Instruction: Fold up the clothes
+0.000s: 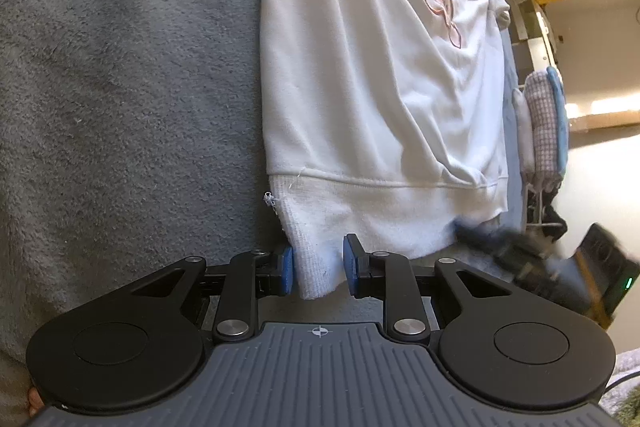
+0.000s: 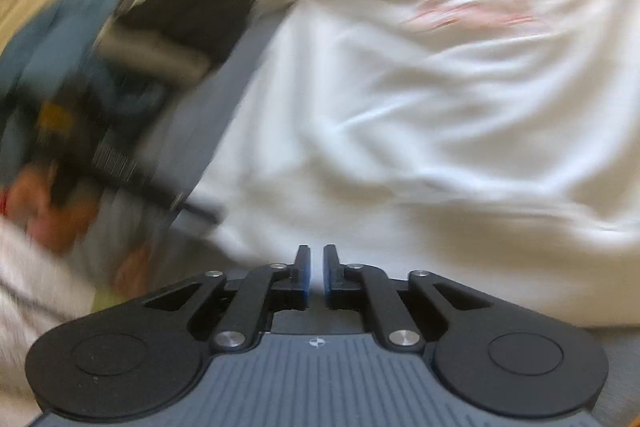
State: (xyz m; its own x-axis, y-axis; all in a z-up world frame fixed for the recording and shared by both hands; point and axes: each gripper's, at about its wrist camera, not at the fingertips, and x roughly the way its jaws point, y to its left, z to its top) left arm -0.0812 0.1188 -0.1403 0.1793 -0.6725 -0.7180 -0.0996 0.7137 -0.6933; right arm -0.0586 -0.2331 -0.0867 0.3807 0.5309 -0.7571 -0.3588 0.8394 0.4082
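Sweatshirt [image 1: 372, 75], white with a pink line drawing and print too small to read, fills the frame's upper centre on a grey blanket [image 1: 120, 87]; my left claw [image 1: 318, 263] gapes around its ribbed hem corner, my right claw [image 2: 316, 277] nearly shut, empty.

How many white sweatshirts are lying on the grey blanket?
1: the white sweatshirt lies spread on the grey blanket, its hem corner between the left hand-held gripper fingers. Others may be out of view.

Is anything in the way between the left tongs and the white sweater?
Nothing visible is. The left tongs stand open with the white sweater hem corner already between the blue pads, over the grey blanket.
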